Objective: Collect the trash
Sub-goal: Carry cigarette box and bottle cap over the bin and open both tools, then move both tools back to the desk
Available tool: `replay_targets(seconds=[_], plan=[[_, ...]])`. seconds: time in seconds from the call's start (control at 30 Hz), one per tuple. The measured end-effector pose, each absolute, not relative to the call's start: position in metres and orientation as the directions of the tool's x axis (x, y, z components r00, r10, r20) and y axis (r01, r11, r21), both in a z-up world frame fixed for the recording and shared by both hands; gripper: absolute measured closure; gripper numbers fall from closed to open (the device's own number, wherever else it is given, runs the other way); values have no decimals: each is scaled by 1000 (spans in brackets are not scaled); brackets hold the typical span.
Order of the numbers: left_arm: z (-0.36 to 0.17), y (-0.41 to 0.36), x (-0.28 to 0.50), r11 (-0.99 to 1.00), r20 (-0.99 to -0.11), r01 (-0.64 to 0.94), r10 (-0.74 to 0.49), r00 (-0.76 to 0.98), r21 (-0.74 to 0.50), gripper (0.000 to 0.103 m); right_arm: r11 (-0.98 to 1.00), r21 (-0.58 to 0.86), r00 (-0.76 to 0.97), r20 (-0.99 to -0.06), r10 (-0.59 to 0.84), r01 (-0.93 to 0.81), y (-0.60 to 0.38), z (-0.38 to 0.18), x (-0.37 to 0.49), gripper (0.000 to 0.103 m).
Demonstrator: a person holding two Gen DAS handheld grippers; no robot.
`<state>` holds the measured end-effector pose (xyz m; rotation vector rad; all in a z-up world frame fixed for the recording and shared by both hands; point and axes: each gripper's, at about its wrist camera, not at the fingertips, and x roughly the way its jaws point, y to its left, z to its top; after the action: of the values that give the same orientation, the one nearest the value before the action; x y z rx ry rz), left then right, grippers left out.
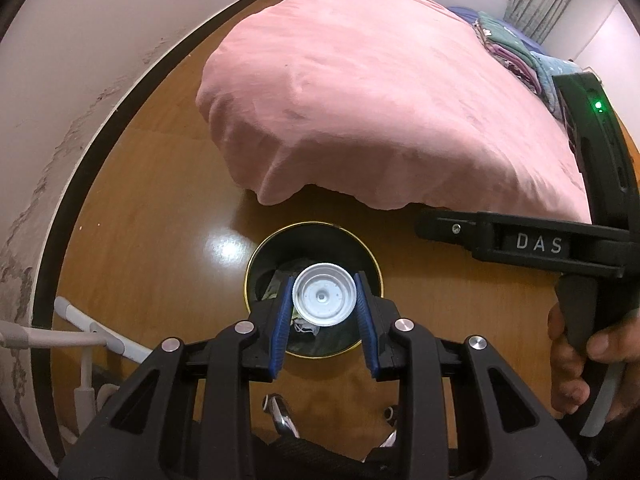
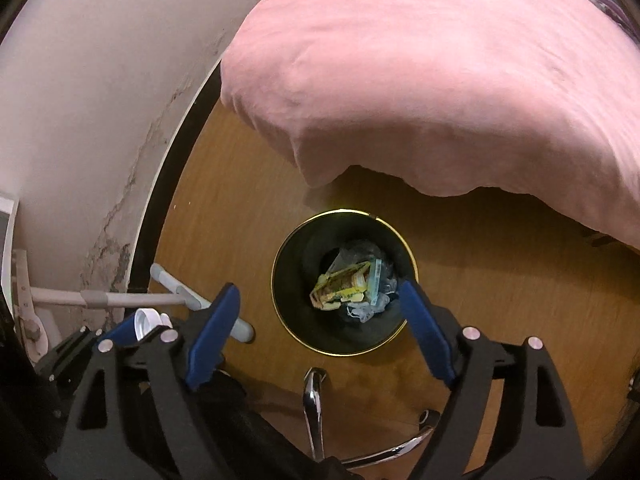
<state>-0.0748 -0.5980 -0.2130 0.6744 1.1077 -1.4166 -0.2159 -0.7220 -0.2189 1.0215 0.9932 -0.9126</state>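
Black linkage arms of the left gripper [image 1: 324,300] fill the bottom of the left wrist view, and its 2 blue pads pinch a round white cap [image 1: 324,294] by its ribbed rim, one pad on each side. That cap hangs directly above the mouth of the bin [image 1: 256,264], a round black container with a thin gold rim standing on the wooden floor [image 1: 160,220].

Largest in both views is the bed under a pink cover [image 1: 360,100], whose draped edge falls close to the far side of the bin. A pale wall [image 1: 80,60] with a dark skirting board curves along the left, its paint cracked and stained. Folded clothes [image 1: 516,52] are stacked at the far corner of the bed.

To the right in the left wrist view, a hand [image 1: 580,356] grips the handle of the right gripper [image 2: 316,312]. In the right wrist view its jaws are spread wide with nothing between the pads, poised over the bin. Inside the bin lies the trash [image 2: 348,284]: a yellow printed wrapper, crumpled clear plastic and a blue-edged piece.

A white tubular frame [image 2: 176,294] lies on the floor left of the bin, and chrome chair legs [image 2: 314,408] show below it.
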Motion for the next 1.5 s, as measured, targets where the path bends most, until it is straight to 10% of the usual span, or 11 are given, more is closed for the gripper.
replay_targets(seconds=[0.6,1.07,1.5], plan=[[-155,-564,-78,115,-860,978,-501,-96,-176,12,277,201,259,-946,-192,940,-721,-212,-218,17],[3,-358,30,432,-756,900,-607,245,-56,9,650,135,407,-866,-289,748,-632,-114,-90,16],[29,-59,187,921,-787,389,-261,559,-30,9,974,202,577,-810,108,101,-393,-25,146,16]])
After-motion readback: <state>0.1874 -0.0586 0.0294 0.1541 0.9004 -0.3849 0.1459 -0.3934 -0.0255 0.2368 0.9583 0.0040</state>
